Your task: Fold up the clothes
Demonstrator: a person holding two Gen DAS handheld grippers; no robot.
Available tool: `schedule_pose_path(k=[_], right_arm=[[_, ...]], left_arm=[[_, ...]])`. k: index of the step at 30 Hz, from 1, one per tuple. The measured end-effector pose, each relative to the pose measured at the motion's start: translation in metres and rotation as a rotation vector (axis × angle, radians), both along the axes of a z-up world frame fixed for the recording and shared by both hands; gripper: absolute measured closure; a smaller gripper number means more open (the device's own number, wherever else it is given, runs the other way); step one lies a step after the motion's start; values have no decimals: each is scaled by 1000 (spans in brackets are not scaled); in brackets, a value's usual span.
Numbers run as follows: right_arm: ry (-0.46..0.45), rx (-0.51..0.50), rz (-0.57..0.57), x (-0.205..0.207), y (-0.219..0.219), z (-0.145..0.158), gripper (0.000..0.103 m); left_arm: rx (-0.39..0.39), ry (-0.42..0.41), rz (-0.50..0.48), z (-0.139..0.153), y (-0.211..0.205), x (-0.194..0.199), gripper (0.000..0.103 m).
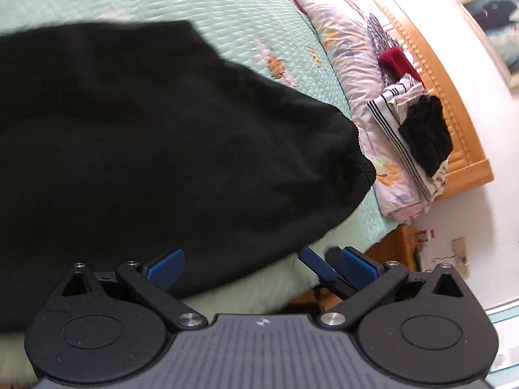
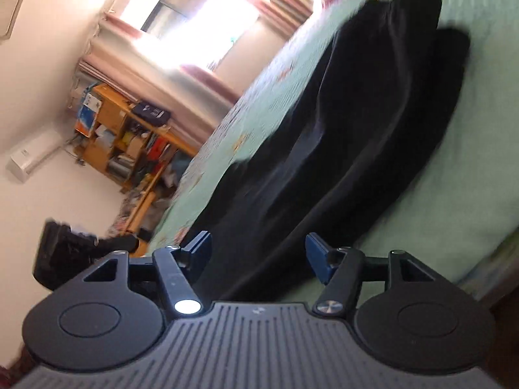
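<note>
A black garment (image 1: pixel 146 136) lies spread on the pale green quilted bedspread (image 1: pixel 246 19), with a ribbed elastic edge (image 1: pixel 363 162) at its right end. My left gripper (image 1: pixel 259 269) is open at the cloth's near edge, its blue pads (image 1: pixel 165 270) wide apart and holding nothing. In the right wrist view the same black garment (image 2: pixel 340 149) stretches away in long folds over the bedspread (image 2: pixel 470 178). My right gripper (image 2: pixel 256 253) is open too, with the near end of the cloth lying between its fingers, not pinched.
A floral duvet (image 1: pixel 350 64) and a stack of folded clothes (image 1: pixel 418 129) sit against the wooden headboard (image 1: pixel 454 113). The bed's edge runs close to my left gripper. A cluttered wooden shelf (image 2: pixel 126 136), a curtained window (image 2: pixel 194 22) and a black bag (image 2: pixel 61 253) stand beyond the bed.
</note>
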State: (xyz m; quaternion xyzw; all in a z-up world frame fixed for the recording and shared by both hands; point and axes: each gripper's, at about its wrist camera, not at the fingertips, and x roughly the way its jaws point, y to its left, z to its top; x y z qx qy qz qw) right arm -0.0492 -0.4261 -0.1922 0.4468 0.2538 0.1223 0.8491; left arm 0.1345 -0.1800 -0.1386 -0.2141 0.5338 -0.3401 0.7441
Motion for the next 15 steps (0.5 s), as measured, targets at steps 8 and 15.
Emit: schedule_pose_path(k=[8,15], right_arm=[[101,110,-4,13,23,-6,36],[152,104,15,18,27,-2,32]], left_arm=[[-18,4,42,-15,16,-25,1],[-34,6,75,-27,29,-44,1]])
